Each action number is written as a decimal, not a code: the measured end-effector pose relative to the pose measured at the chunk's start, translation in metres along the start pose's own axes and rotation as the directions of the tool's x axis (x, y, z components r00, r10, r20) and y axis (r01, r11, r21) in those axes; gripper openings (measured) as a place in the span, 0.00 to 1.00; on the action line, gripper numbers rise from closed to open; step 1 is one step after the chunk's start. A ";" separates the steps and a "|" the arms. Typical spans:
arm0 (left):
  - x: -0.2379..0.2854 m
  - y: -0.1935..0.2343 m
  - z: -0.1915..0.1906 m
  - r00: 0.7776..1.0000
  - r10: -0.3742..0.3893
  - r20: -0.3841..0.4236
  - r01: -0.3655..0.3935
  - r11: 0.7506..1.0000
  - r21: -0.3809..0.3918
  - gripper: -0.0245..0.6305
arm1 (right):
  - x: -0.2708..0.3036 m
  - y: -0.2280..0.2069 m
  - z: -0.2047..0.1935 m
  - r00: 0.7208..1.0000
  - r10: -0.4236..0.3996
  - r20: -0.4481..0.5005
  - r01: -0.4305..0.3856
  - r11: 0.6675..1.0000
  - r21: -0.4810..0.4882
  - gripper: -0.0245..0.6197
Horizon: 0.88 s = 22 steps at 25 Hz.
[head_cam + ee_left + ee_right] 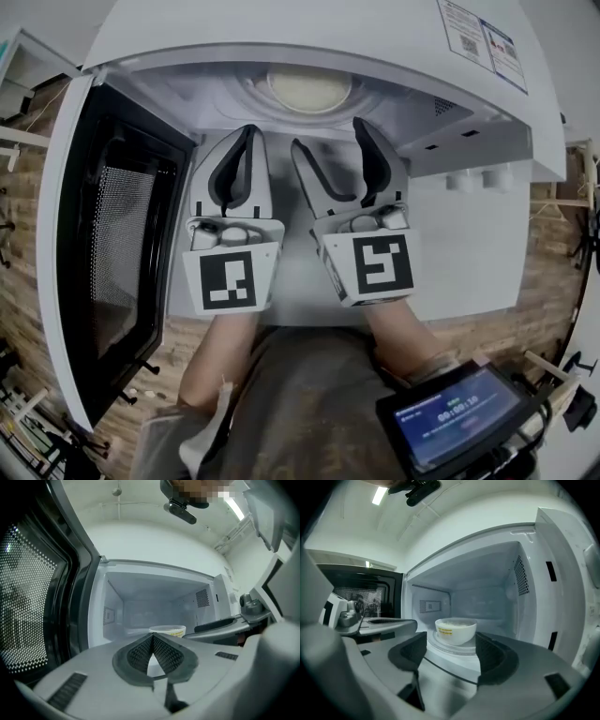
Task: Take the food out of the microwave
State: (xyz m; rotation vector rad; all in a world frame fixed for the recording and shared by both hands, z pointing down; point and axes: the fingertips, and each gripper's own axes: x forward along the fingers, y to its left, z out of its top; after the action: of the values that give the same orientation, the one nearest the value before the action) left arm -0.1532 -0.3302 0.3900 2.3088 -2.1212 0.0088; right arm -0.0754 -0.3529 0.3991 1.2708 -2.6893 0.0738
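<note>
A white bowl of food [309, 89] sits on the turntable inside the white microwave [281, 28], whose door [112, 244] stands swung open to the left. Both grippers are held level in front of the opening, short of the bowl. My left gripper [251, 131] is shut, its pads meeting with nothing between them [152, 637]; the bowl [168, 631] shows just beyond its tip. My right gripper [328, 136] is open and empty [451, 653], and the bowl [455, 630] stands apart from it, framed between the jaws further inside the cavity.
The microwave's control panel with two knobs [478, 178] is to the right of the cavity. The glass turntable [436, 646] lies under the bowl. A small screen device [455, 412] sits low on the right, near the person's body.
</note>
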 end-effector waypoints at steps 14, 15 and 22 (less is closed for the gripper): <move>0.009 0.017 -0.003 0.999 -0.013 -0.048 0.012 0.999 -0.036 0.05 | 0.044 -0.008 0.014 0.999 -0.030 -0.041 0.030 1.000 -0.003 0.77; 0.009 0.017 -0.002 0.999 -0.014 -0.049 0.012 0.999 -0.039 0.05 | 0.048 -0.008 0.014 0.998 -0.035 -0.047 0.035 0.999 -0.014 0.77; 0.006 0.014 -0.004 0.998 -0.017 -0.052 0.014 0.999 -0.045 0.05 | 0.059 -0.010 0.008 0.991 -0.085 -0.102 0.081 0.996 -0.044 0.77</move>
State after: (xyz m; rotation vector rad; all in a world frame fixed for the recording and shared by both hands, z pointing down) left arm -0.1665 -0.3376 0.3943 2.2744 -2.0573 0.0221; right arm -0.1054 -0.4048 0.4010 1.3266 -2.5352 0.0733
